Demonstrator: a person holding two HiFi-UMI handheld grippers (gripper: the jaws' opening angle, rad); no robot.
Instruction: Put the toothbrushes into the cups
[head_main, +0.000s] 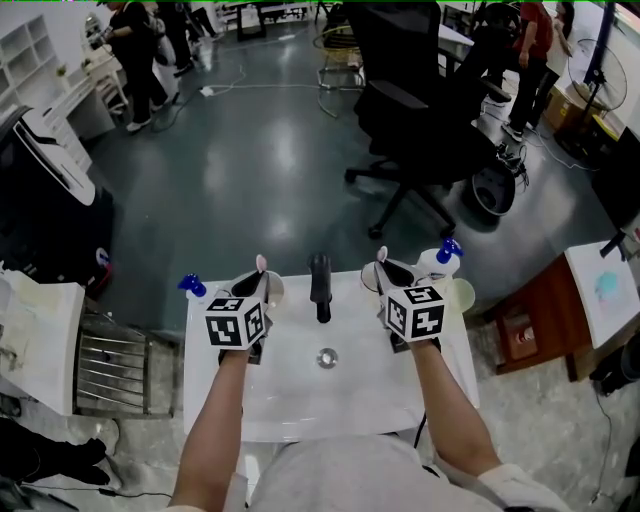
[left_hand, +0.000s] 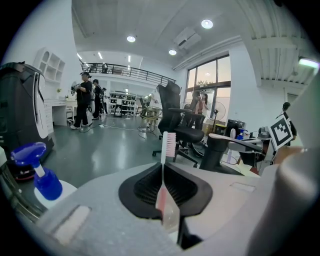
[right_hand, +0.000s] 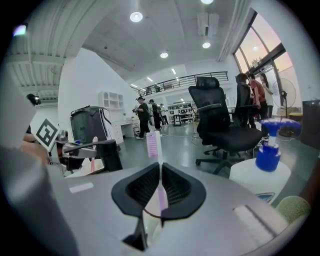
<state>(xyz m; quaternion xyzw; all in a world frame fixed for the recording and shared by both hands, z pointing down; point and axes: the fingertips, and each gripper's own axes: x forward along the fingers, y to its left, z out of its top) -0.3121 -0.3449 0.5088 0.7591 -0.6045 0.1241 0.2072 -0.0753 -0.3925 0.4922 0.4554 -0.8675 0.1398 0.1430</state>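
Note:
My left gripper (head_main: 254, 288) is shut on a pink toothbrush (head_main: 261, 264), held upright with its bristle head above the jaws (left_hand: 169, 145). My right gripper (head_main: 385, 274) is shut on a second pink-and-white toothbrush (head_main: 381, 255), which also stands upright (right_hand: 154, 144). Both grippers hover over the back edge of a white basin (head_main: 300, 385), one on each side of the black faucet (head_main: 320, 286). A pale cup (head_main: 274, 289) peeks out right of the left gripper. A yellowish cup (head_main: 462, 294) stands just right of the right gripper, its rim low in the right gripper view (right_hand: 295, 207).
Blue-topped spray bottles stand at the basin's back left corner (head_main: 191, 286) and back right corner (head_main: 446, 253). A black office chair (head_main: 420, 120) stands on the floor beyond. People stand far off. A metal rack (head_main: 115, 365) is left of the basin and a wooden cabinet (head_main: 535, 320) is right of it.

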